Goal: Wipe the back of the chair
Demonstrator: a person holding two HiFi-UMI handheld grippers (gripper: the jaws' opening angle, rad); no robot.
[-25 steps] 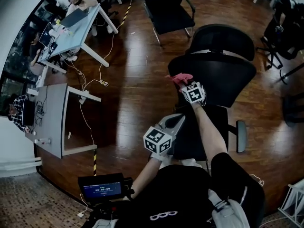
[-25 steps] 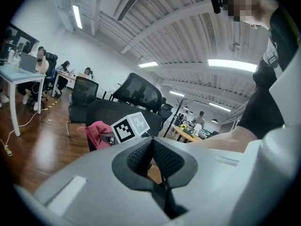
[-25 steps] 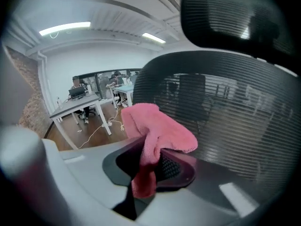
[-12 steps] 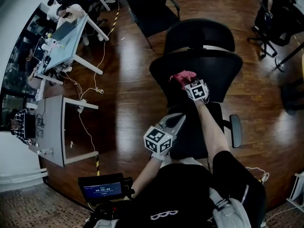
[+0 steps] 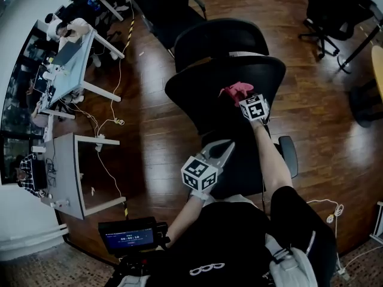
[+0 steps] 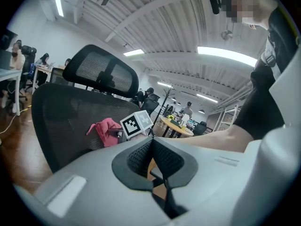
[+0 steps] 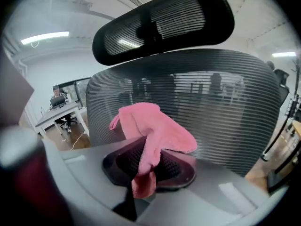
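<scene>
Wiping step in hand, judging by layout.

Head view: gripping pink cloth (image 5: 235,89) with right tool (image 5: 244,98), upper centre of frame, at chair back (image 5: 197,82); forearm (image 5: 266,157) stretched forward. Parking left tool (image 5: 220,150) low centre, near seat (image 5: 245,172), idle.

Left gripper view: clamped shut on nothing.

Right gripper view: pinching cloth tight, chair back just beyond.

Next, probably: sweeping sideways across chair back, keeping cloth pressed flat.
</scene>
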